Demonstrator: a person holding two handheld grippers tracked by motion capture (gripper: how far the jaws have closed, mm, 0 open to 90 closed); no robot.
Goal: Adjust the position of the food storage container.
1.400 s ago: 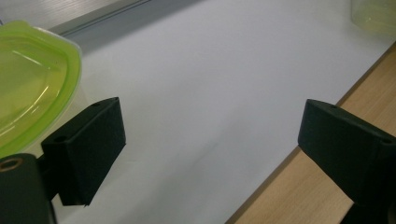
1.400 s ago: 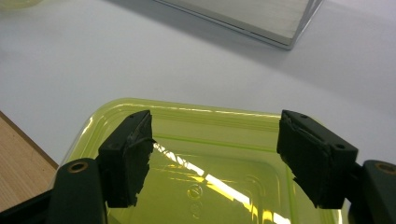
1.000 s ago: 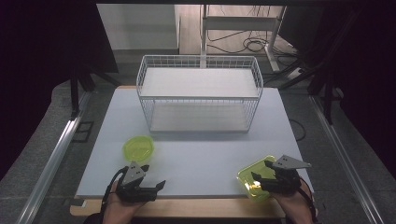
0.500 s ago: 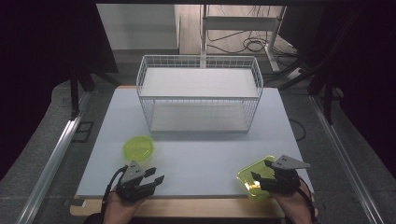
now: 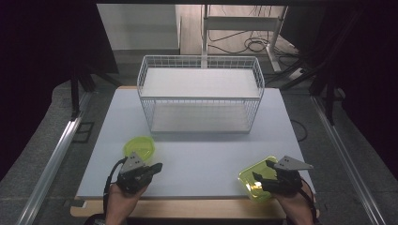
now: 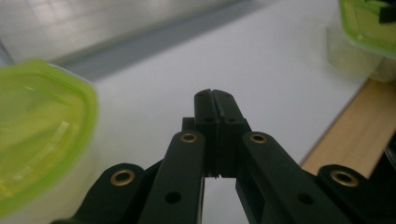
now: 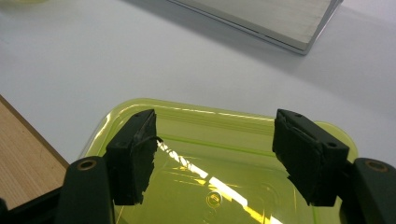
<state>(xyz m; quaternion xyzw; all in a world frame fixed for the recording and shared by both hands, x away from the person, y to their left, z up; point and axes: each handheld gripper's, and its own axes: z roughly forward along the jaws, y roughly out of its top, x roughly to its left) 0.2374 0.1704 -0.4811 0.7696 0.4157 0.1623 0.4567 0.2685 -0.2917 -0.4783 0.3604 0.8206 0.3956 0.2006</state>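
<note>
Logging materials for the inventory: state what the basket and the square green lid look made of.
Basket: looks like white-coated metal wire, shown by its thin open grid and matte white colour.
Square lid: looks like translucent yellow-green plastic, glossy, with bright light streaks reflecting off it; the right gripper hangs open over it.

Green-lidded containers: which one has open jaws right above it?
The square container at the near right, under the open right gripper. The round container sits beside the shut left gripper, not under it.

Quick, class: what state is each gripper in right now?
Left gripper: closed, holding nothing.
Right gripper: open, above the square lid, not gripping it.
</note>
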